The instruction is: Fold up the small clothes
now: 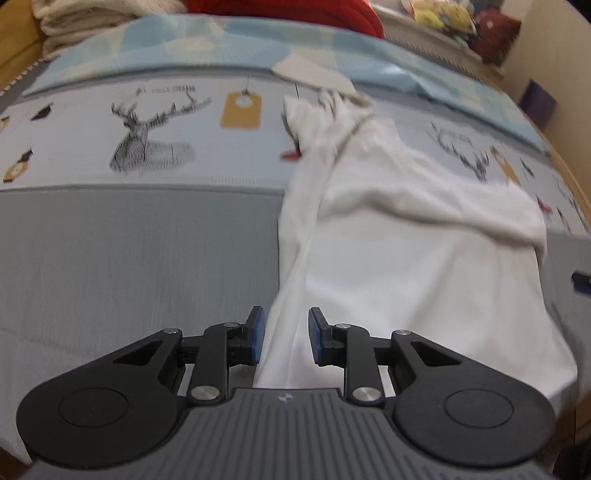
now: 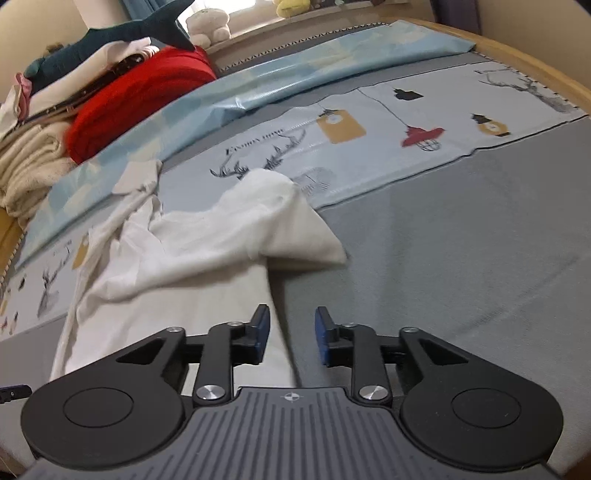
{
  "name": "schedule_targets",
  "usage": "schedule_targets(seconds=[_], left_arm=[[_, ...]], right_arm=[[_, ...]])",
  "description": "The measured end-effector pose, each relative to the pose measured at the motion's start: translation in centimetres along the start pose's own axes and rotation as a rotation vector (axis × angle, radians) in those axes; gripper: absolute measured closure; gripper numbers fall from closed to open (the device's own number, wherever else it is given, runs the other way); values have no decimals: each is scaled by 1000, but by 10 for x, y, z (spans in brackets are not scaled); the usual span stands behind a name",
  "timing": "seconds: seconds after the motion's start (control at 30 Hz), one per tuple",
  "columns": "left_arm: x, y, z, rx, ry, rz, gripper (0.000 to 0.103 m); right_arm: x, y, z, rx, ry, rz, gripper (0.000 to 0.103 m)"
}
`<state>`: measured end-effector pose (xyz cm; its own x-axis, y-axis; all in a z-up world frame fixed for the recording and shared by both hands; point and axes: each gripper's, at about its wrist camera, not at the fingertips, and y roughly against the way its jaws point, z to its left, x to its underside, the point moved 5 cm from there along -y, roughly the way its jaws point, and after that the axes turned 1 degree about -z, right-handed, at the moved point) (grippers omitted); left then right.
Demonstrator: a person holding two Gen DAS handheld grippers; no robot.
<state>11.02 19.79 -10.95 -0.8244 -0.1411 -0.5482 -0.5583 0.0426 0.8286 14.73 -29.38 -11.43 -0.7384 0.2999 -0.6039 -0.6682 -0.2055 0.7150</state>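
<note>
A small white garment [image 1: 406,258] lies spread on the bed, its upper part folded down over the body. In the right wrist view the same garment [image 2: 203,236] shows a sleeve flap folded to the right. My left gripper [image 1: 285,334] hangs low over the garment's left edge. Its jaws stand apart, with the cloth's edge running between the blue pads [image 1: 258,334] and neither pad pressing on it. My right gripper [image 2: 291,334] is open over the garment's right edge. The cloth reaches just past its left pad [image 2: 263,332], and grey cover lies under the right one.
The grey bed cover [image 1: 129,258] has a printed band of deer and lanterns [image 2: 369,129], and beyond it lies a light blue sheet [image 2: 295,70]. A red blanket [image 2: 140,99], cream towels [image 2: 29,158] and a plush shark [image 2: 122,33] are piled at the far side. A wooden bed frame [image 2: 535,62] borders the right.
</note>
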Motion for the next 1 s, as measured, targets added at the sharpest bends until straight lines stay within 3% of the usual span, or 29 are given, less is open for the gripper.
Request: schedule_targets(seconds=[0.07,0.13,0.23,0.33,0.43,0.47,0.53,0.57,0.67,0.77,0.87,0.9,0.93,1.0], left_arm=[[-16,-2,-9,9,15,-38,75],[-34,-13,-22,20,-9,-43,75],[-69,-38,-41,-4,-64,-57,73],[-102,-68,-54,-11,-54,-83,61],[-126,-100,-64,-22,-44,-115,55],[-132,-111,-66,-27,-49,-122,52],[-142,-135,-74,-46,-84,-115,51],[-148,-143,-77,-62,-100,-116,51],[-163,-161,-87,-66,-136,-148,45],[-171,-177,-88,-101,-193,-179,45],[-173,-198,-73,-91,-205,-125,95],[-176,-196,-61,-117,-189,-137,95],[-180,-188,-44,-193,-155,-164,95],[-187,-166,-1,-317,17,-197,98]], right_arm=[[-9,-15,3,-2,-49,18,70],[-18,-27,9,-32,-98,5,59],[-29,-54,17,-38,-145,30,57],[-39,-76,24,-56,-187,46,57],[-44,-95,25,16,-185,74,57],[-44,-100,24,38,-193,78,59],[-46,-108,24,52,-210,70,83],[-47,-111,26,61,-203,63,89],[-61,-115,43,125,-108,-5,94],[-86,-110,68,146,12,-134,94],[-109,-109,88,135,77,-209,94],[-114,-111,93,130,92,-219,94],[-120,-113,95,128,103,-226,94],[-128,-119,100,128,116,-248,95]])
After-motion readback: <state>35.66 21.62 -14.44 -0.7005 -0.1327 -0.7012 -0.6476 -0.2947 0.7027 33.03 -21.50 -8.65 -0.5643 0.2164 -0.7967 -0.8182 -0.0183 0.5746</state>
